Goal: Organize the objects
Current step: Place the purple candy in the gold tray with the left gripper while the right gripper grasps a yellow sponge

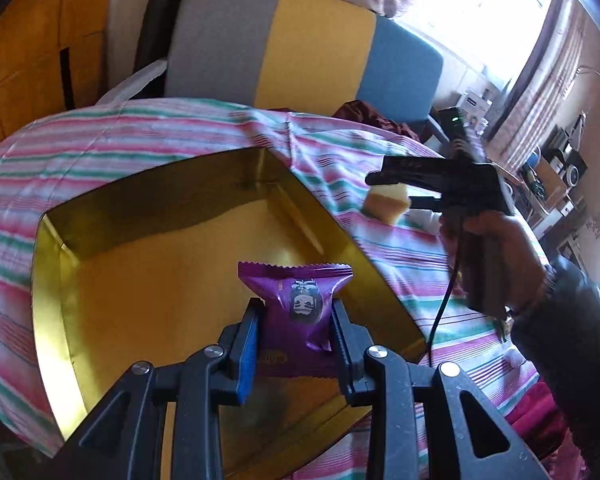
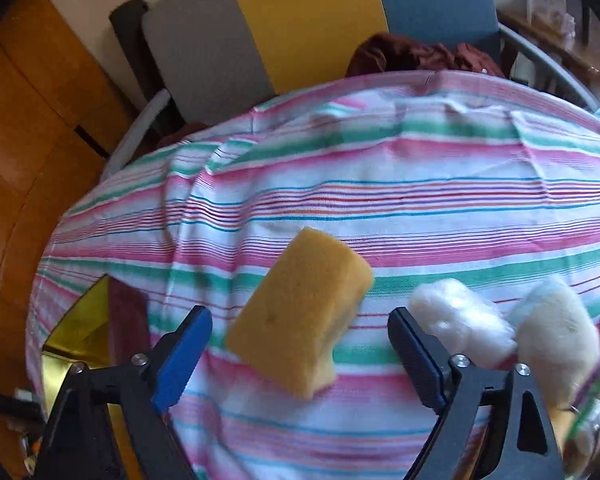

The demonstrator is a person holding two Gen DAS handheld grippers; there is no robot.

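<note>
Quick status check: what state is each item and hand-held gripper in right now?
Left hand-held gripper: shut on purple snack packet.
Purple snack packet: held above gold box.
Gold box: open, nothing lying in it.
Right hand-held gripper: open around yellow sponge.
Yellow sponge: between the jaws, ungripped.

left gripper point(image 1: 296, 312) clamped on a purple snack packet point(image 1: 296, 300) over an open gold box point(image 1: 100, 236), stripey cloth point(image 1: 120, 136) underneath, right gripper point(image 1: 392, 190) off to the side around a yellow sponge point(image 1: 384, 199), hand point(image 1: 496, 252) holding it
</note>
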